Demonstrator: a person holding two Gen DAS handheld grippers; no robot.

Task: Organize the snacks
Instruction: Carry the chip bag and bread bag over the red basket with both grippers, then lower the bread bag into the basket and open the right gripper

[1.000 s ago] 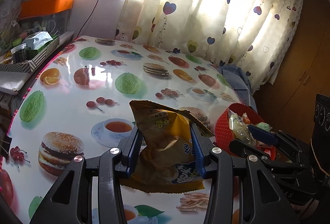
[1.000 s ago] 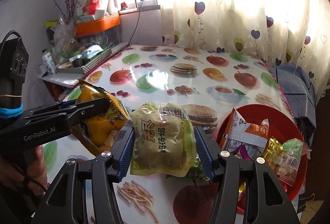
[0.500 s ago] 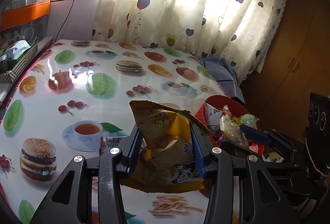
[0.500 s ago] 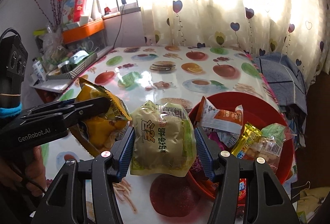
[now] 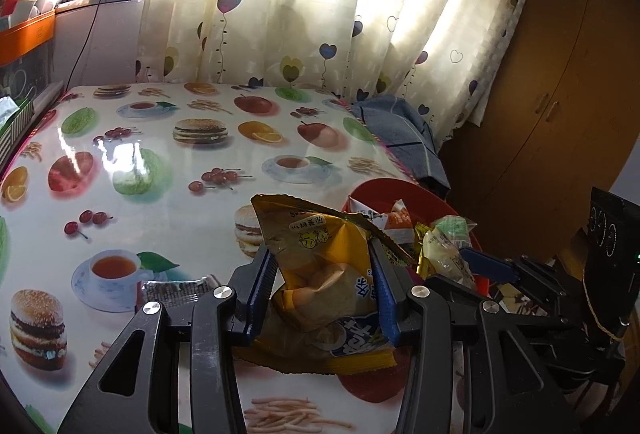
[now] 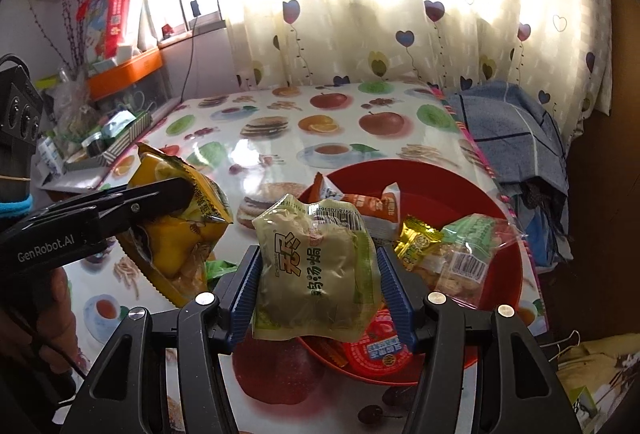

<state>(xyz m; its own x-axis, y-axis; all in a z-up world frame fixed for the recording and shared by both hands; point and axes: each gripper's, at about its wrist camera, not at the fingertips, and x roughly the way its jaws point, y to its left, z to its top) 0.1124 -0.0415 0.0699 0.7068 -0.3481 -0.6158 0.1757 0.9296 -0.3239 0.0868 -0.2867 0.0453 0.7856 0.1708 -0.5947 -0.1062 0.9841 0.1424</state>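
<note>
The table [image 5: 120,194] fills the room's middle, and the red bowl [image 6: 440,190] at its near right edge already holds several packets. In the right wrist view the right gripper [image 6: 318,298] is clenched on a green pack [image 6: 316,270] at 6 o'clock, just over the bowl's near rim; the left gripper [image 5: 323,296] grips a yellow bag [image 5: 324,282], at 9 o'clock in that view. I'd carry each past the rim, lower it, then let go, one at a time, so neither tool bumps the other.
</note>
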